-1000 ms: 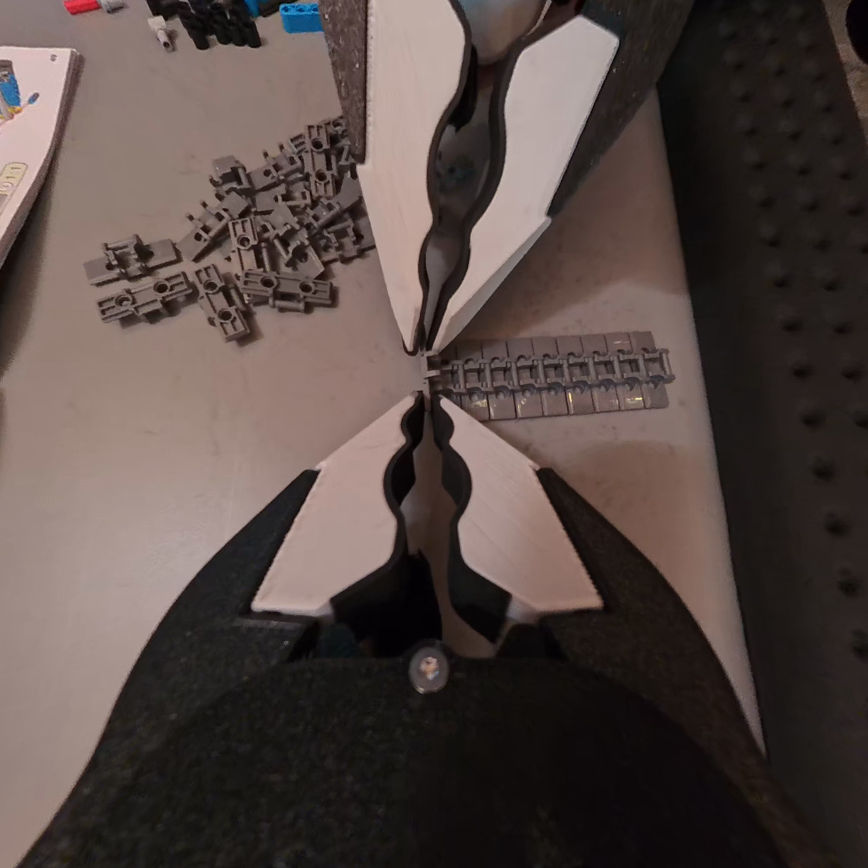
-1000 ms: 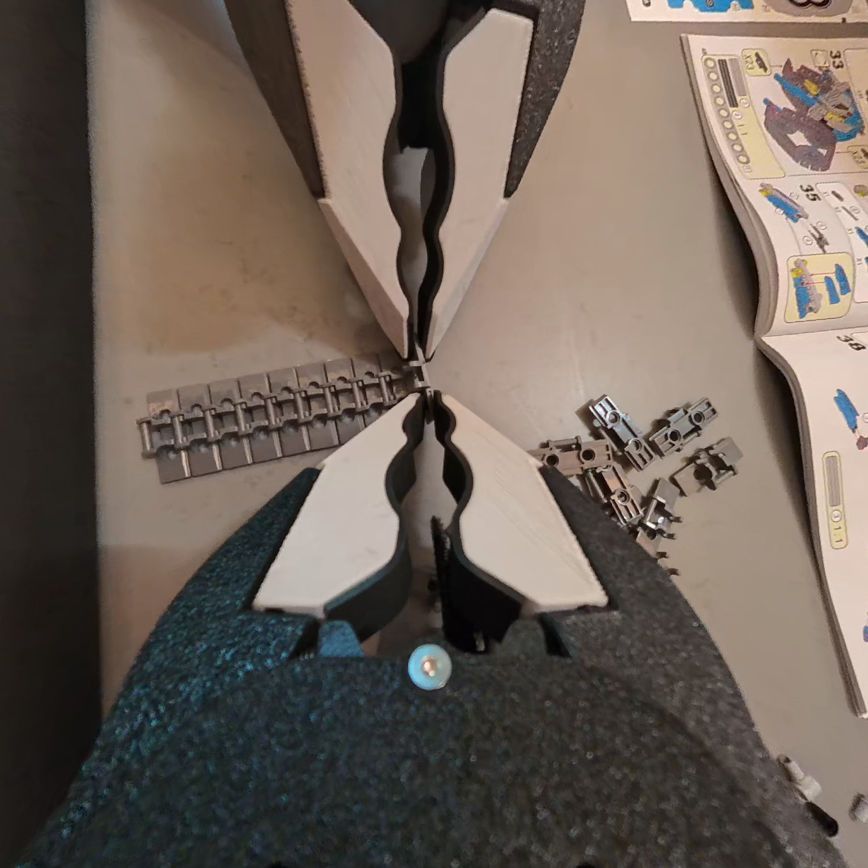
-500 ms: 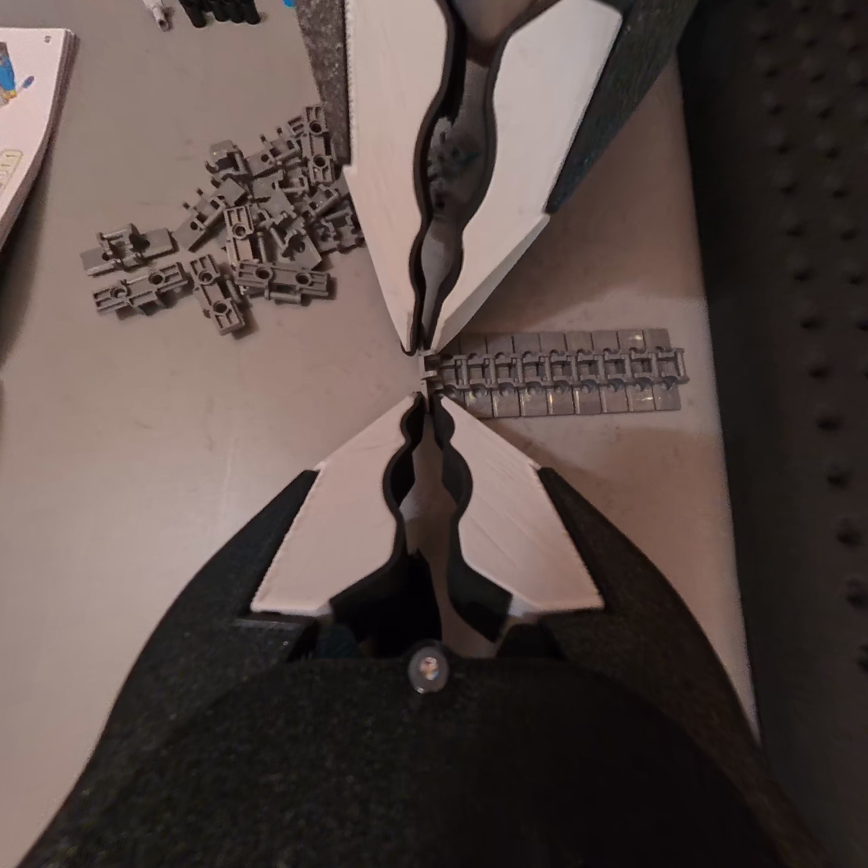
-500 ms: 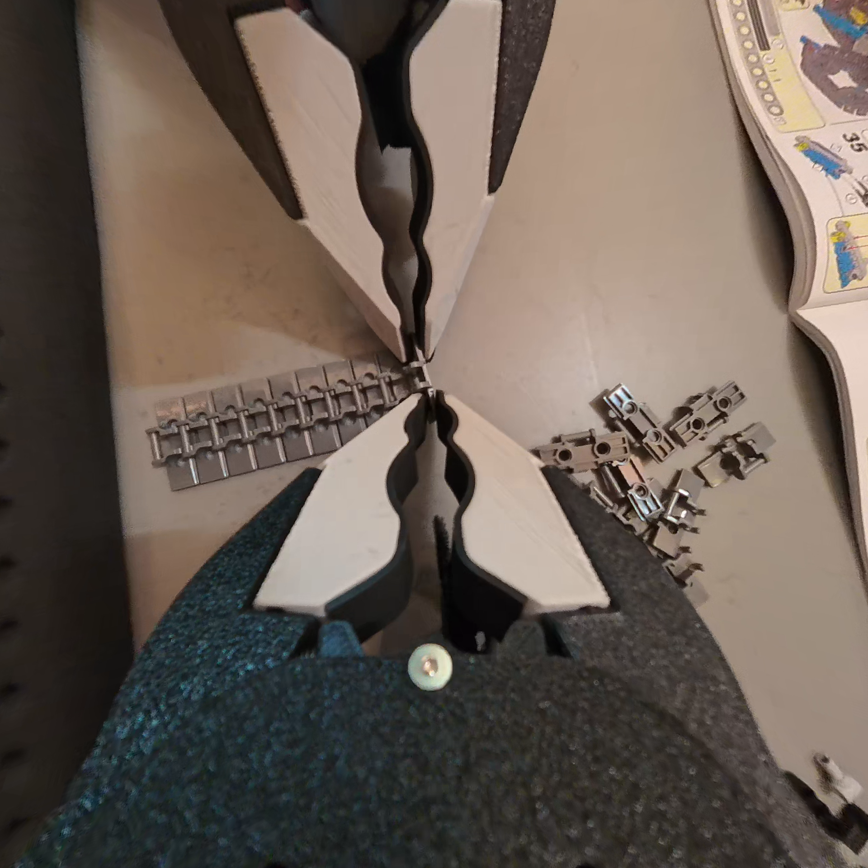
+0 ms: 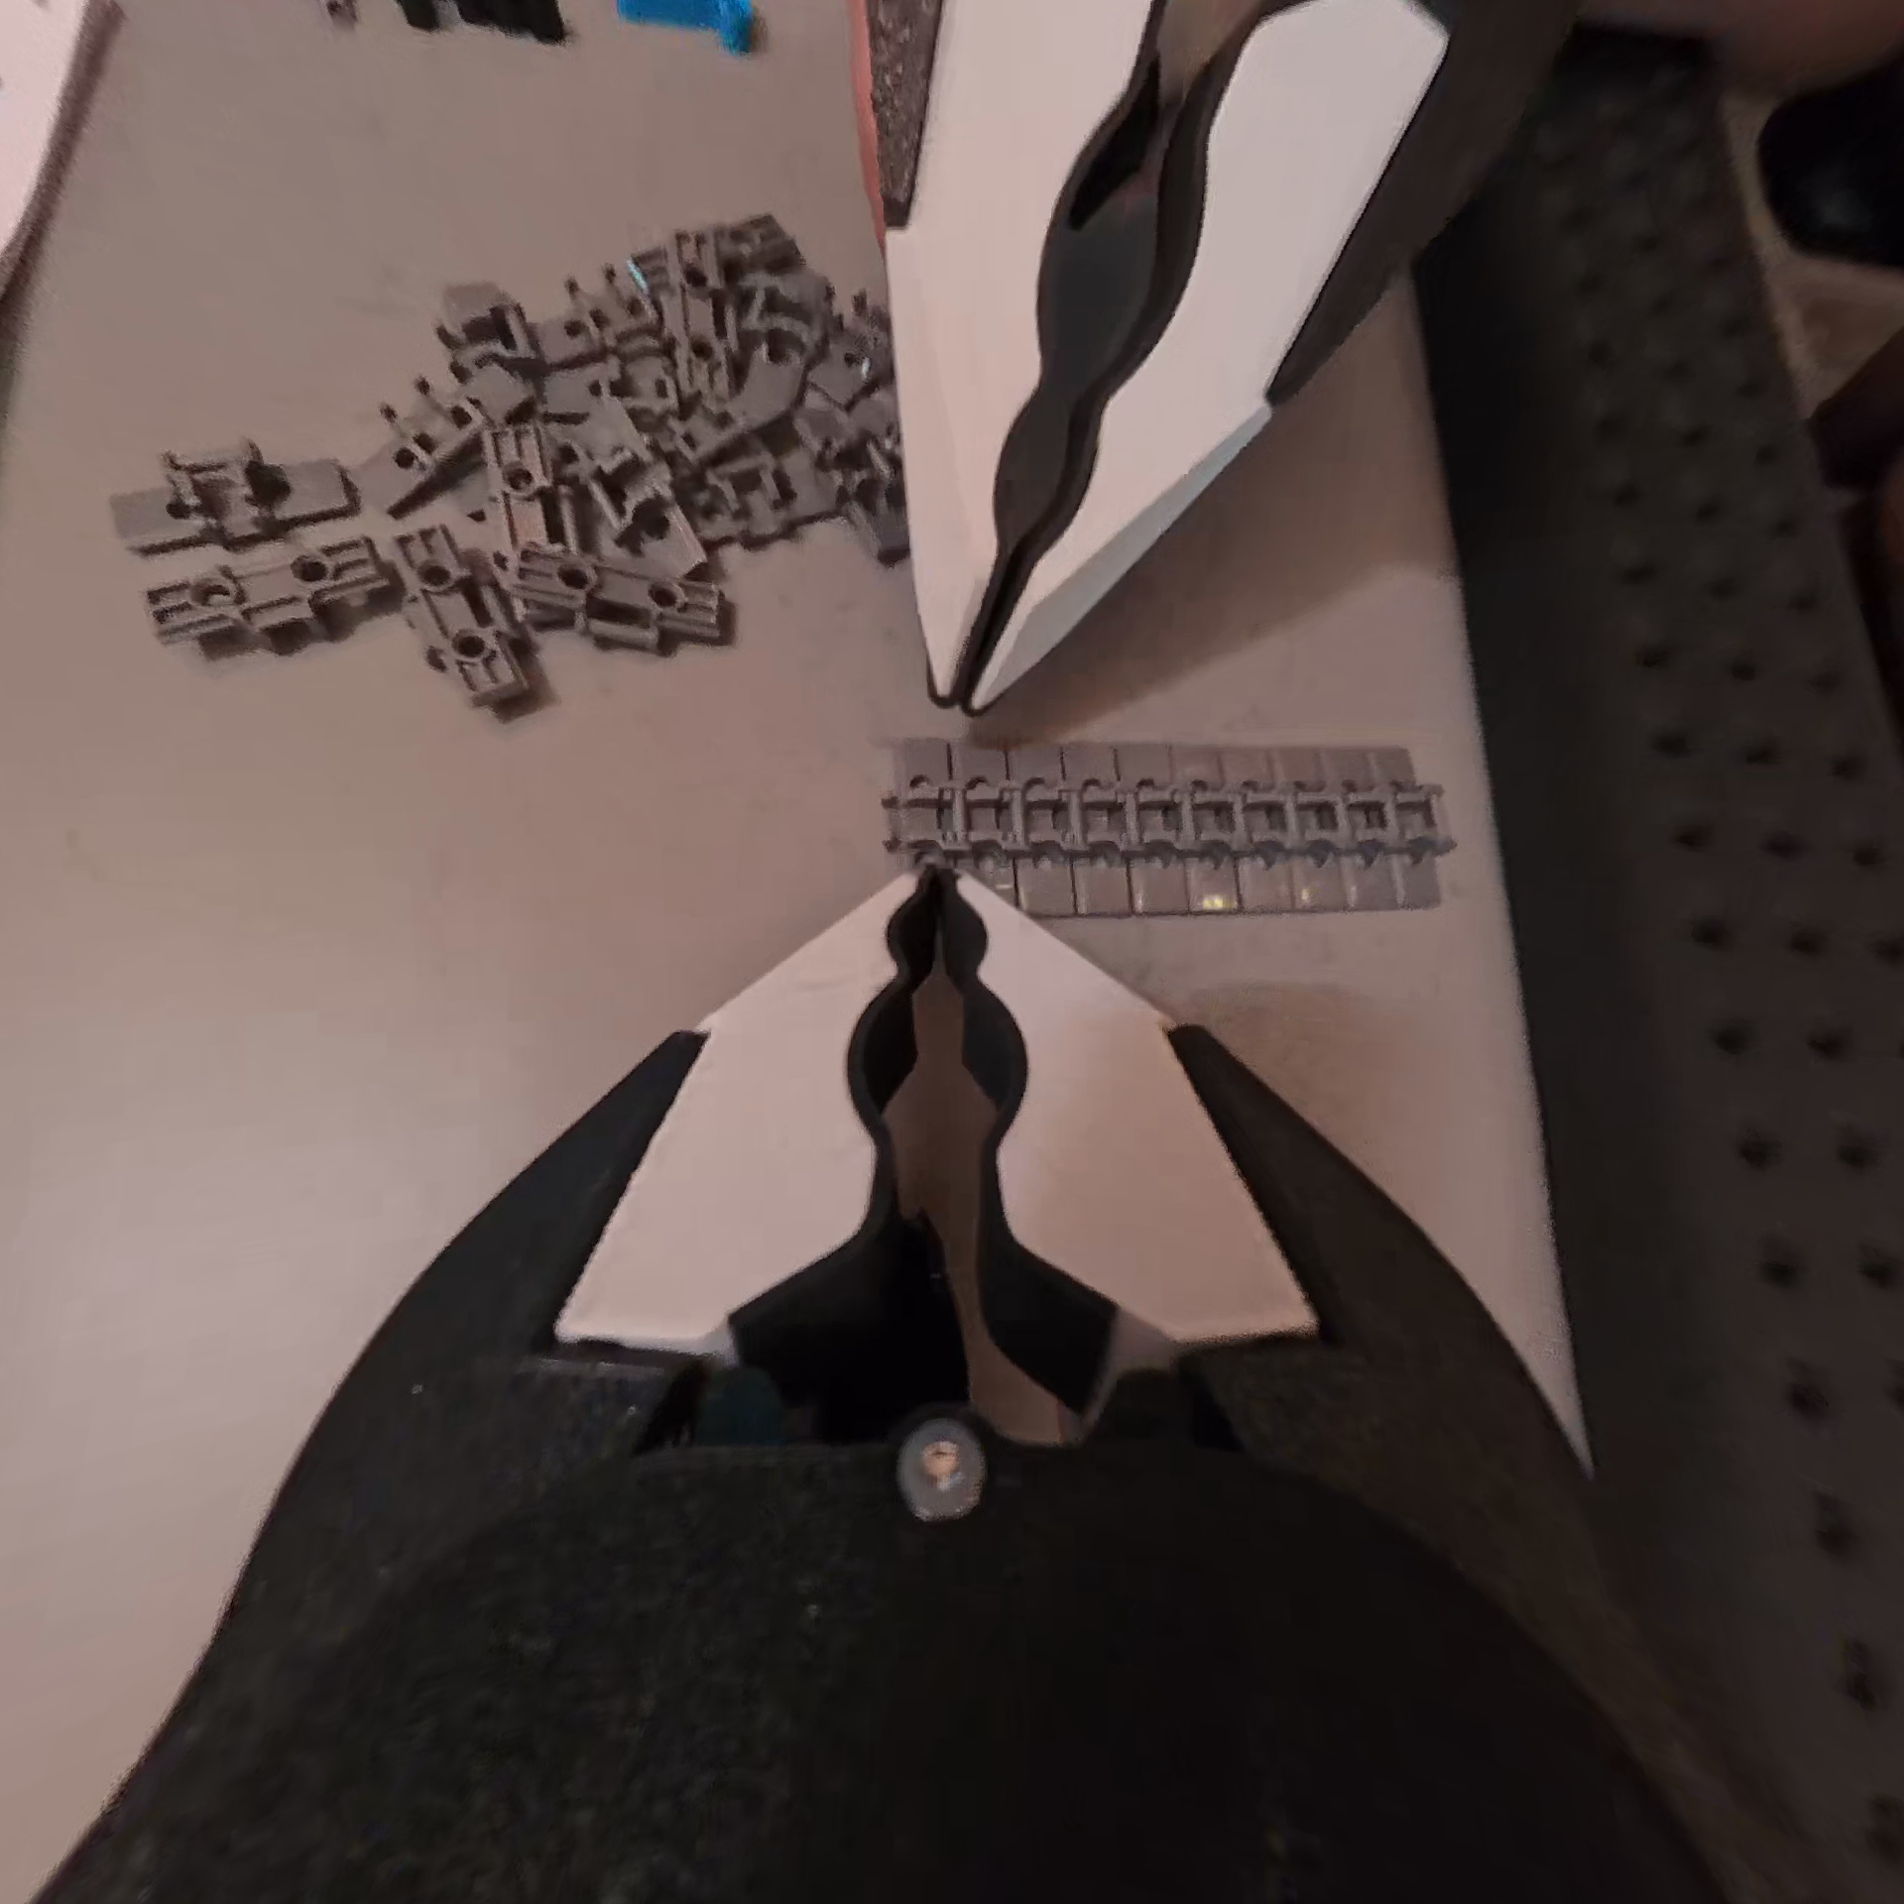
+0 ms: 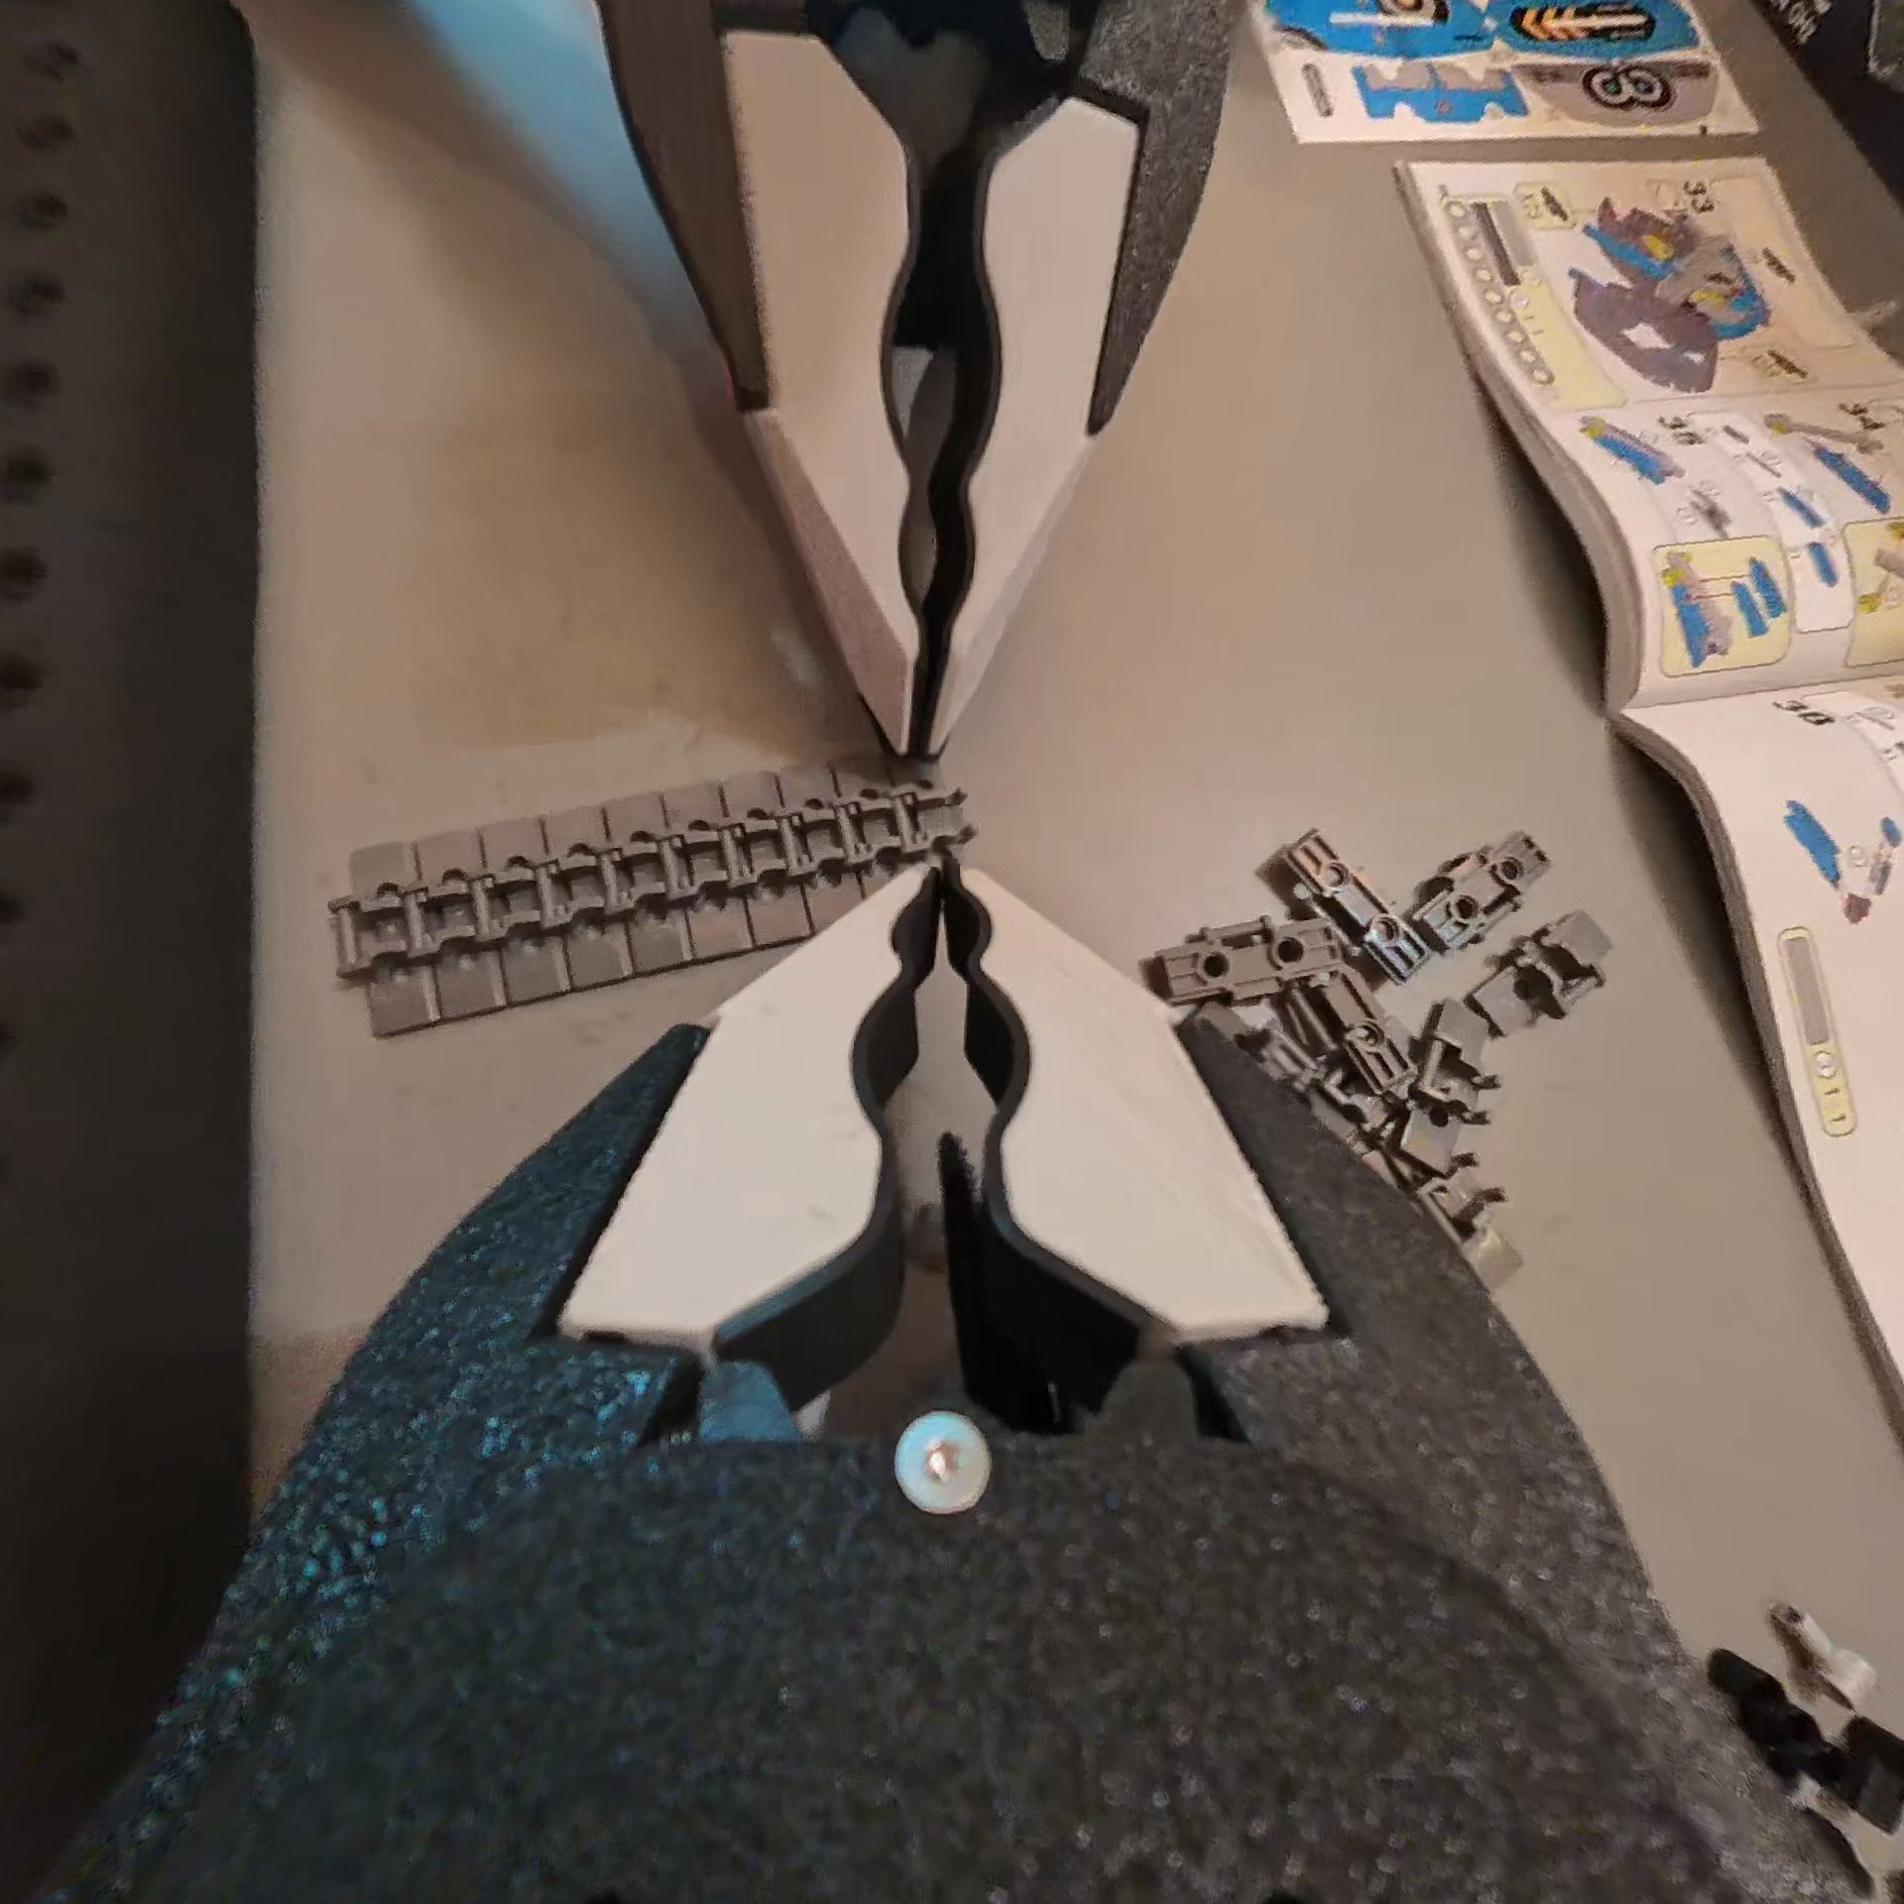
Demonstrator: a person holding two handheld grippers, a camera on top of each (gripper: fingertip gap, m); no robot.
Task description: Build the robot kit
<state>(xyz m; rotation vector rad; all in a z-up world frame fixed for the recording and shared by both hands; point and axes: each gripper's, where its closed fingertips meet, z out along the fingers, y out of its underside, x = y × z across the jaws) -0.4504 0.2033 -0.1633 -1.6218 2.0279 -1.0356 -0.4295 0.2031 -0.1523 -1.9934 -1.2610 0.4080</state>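
A grey track chain (image 5: 1164, 824) of joined links lies flat on the table; it also shows in the right wrist view (image 6: 639, 896). My left gripper (image 5: 932, 876) is shut, its tips at the near edge of the chain's end link. My right gripper (image 6: 943, 871) is shut, its tips at the same end link from the opposite side. In the left wrist view the right gripper (image 5: 953, 706) stands a little clear of the chain. In the right wrist view the left gripper (image 6: 912, 752) ends at the chain's far edge. Neither visibly pinches a link.
A pile of loose grey links (image 5: 577, 495) lies beside the chain's end, also in the right wrist view (image 6: 1370, 989). An open instruction booklet (image 6: 1700, 515) and a sticker sheet (image 6: 1494, 62) lie beyond. A dark dotted mat (image 5: 1700, 927) borders the table. Small black parts (image 6: 1803, 1731) lie near. Less than 4 cm separates the two grippers' tips. My left tips are roughly 4 cm from the grey track chain (image 5: 1164, 824). Seen from the right wrist view (image 6: 700, 830) as well.
Both grippers have drawn back from the end link they pinched together; a gap now shows between their tips. The chain lies still, with that link at its end.
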